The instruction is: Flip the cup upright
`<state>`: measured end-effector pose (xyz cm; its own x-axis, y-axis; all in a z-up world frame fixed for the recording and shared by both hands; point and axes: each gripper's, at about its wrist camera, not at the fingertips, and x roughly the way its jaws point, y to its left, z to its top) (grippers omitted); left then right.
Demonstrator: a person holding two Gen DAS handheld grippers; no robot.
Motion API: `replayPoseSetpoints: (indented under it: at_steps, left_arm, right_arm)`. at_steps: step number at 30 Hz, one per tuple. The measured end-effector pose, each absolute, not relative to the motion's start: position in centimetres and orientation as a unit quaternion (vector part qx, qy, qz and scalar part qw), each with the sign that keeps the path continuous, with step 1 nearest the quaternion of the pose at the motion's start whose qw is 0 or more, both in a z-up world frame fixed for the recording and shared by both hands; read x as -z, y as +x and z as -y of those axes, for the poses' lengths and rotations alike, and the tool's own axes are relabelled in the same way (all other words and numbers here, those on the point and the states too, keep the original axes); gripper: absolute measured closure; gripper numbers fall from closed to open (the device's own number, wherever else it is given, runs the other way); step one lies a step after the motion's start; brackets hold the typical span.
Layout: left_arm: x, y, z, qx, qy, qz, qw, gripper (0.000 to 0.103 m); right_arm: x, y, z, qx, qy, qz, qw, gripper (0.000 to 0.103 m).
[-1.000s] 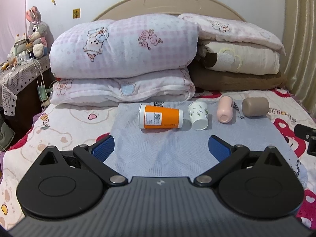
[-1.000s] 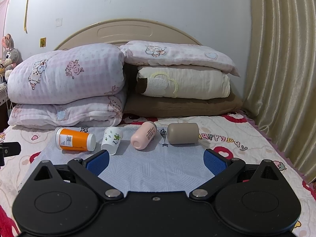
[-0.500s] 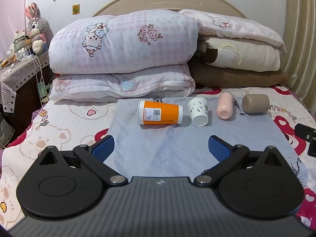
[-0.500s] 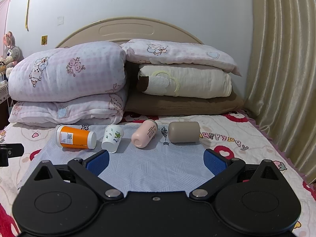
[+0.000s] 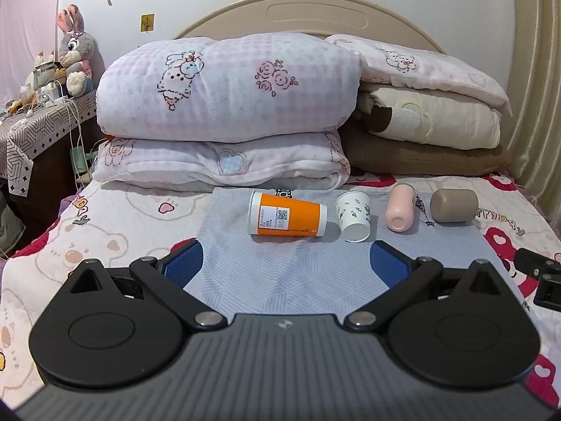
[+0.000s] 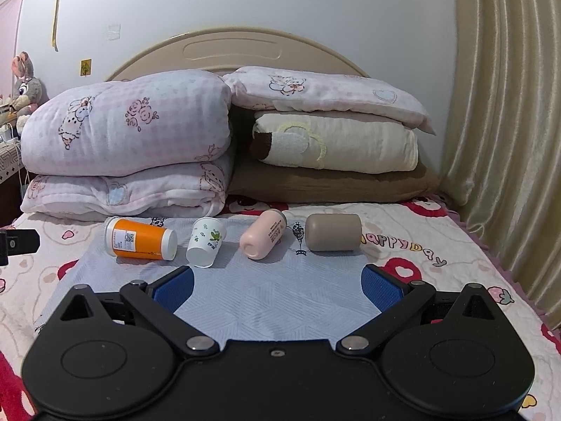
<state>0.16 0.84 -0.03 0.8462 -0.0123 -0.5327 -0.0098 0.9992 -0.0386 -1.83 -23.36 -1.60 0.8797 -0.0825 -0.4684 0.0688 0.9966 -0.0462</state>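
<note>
Four cups, all lying on their sides in a row on the grey-blue cloth (image 5: 280,280) spread over the bed (image 5: 122,217): orange cup (image 5: 287,219) at the left, wide end pointing left; just beside it the white paper cup (image 5: 352,221) with green print, closed base toward the camera; then the pink cup (image 5: 399,212) and, apart at the right, the taupe cup (image 5: 454,205).

Same order and spacing as a second ago. In the left wrist view, whole row sitting lower in the frame, more headboard showing above.

Left gripper (image 5: 285,263) released, blue pads wide apart, short of the orange cup and touching nothing. Right gripper (image 6: 277,286) likewise spread and empty, facing the pink cup.

Insides of all cups unseen. Folded quilts (image 5: 224,87) behind the row. Own bodies of both grippers covering the near cloth edge.
</note>
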Motion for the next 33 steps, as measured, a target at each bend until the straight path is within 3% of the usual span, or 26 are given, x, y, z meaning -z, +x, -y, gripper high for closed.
replayPoseSetpoints:
  at_steps: [18, 26, 33]
  left_arm:
    - [0.5, -0.2, -0.9, 0.004, -0.02, -0.281, 0.959, 0.0]
    - [-2.3, 0.7, 0.7, 0.002, 0.019, -0.321, 0.947, 0.0]
    - [-2.7, 5.2, 0.6, 0.016, 0.024, -0.367, 0.93, 0.0]
  right_arm:
    - [1.7, -2.0, 23.3, 0.036, -0.013, -0.244, 0.969, 0.0]
    - [0.6, -1.9, 24.1, -0.012, 0.039, -0.288, 0.957, 0.0]
    - [-0.6, 0.3, 23.0, -0.126, 0.007, -0.285, 0.95, 0.0]
